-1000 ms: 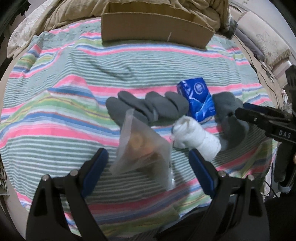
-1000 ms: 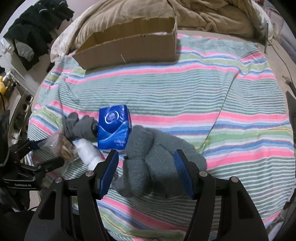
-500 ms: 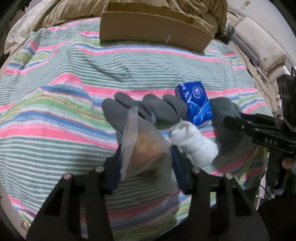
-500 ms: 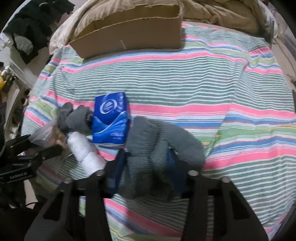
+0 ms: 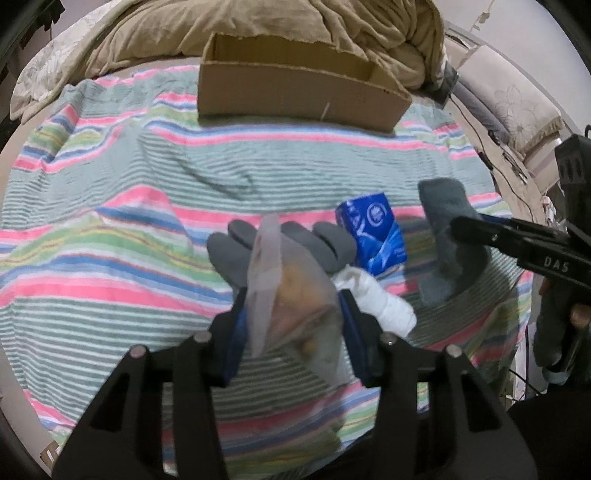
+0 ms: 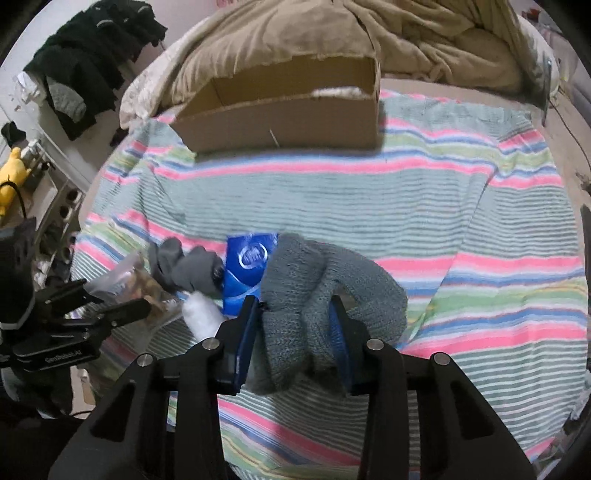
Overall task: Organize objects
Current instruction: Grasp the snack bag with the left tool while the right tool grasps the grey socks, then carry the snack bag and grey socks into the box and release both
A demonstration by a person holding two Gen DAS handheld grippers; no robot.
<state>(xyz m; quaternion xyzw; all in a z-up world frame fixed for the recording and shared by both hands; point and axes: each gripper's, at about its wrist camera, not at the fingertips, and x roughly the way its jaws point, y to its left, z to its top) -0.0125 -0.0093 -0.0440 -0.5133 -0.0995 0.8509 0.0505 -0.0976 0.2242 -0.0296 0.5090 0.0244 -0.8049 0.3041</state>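
My left gripper (image 5: 293,295) is shut on a clear plastic bag of snacks (image 5: 291,295) and holds it off the striped blanket. My right gripper (image 6: 295,302) is shut on a grey knitted glove (image 6: 314,295), lifted above the blanket; the glove also shows in the left wrist view (image 5: 447,236). On the blanket lie a dark grey glove (image 5: 295,243), a blue tissue pack (image 5: 373,232) and a rolled white sock (image 5: 376,299). An open cardboard box (image 5: 295,96) stands at the far side of the bed; it also shows in the right wrist view (image 6: 288,114).
A tan duvet (image 5: 258,33) is piled behind the box. The striped blanket (image 5: 110,221) covers the bed. Dark clothes (image 6: 92,59) hang at the left, with a yellow toy (image 6: 11,173) on a shelf. Cables (image 5: 491,147) run along the bed's right edge.
Both grippers went from open to shut: the left closed on the snack bag, the right on the knitted glove. Both items have been lifted off the blanket.
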